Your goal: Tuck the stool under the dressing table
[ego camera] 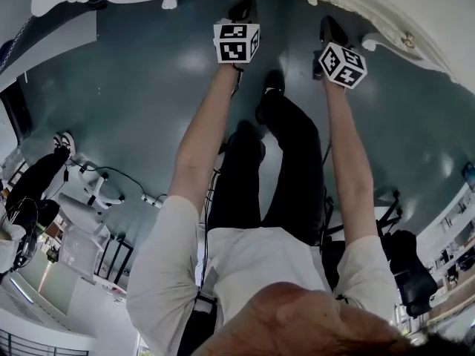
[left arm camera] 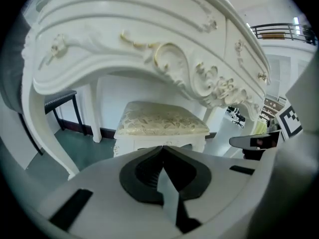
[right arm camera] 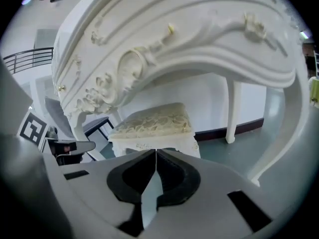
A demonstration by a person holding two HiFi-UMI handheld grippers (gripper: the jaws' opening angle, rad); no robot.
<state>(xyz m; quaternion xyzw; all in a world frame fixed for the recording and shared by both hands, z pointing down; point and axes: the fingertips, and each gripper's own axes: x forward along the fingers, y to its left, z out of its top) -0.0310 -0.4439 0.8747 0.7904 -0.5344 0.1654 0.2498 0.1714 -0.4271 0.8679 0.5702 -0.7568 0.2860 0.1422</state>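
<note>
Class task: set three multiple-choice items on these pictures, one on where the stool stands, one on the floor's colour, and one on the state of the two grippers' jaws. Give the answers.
1. Where does the stool stand?
A. Beneath the arch of the dressing table
B. On top of the table
C. Tipped on its side in the open room

2. What colour is the floor?
A. Bright red
B. Dark blue-green
C. Yellow

3. How do the jaws of the left gripper and the right gripper stand?
A. Both wide apart
B. Both together with nothing between them
C. Each clamped on a stool leg

Answers:
1 A: both gripper views show the cushioned seat upright under the carved apron.
2 B: the head view shows it all round the person's legs.
3 B: in each gripper view the dark pads meet at the tips.
</note>
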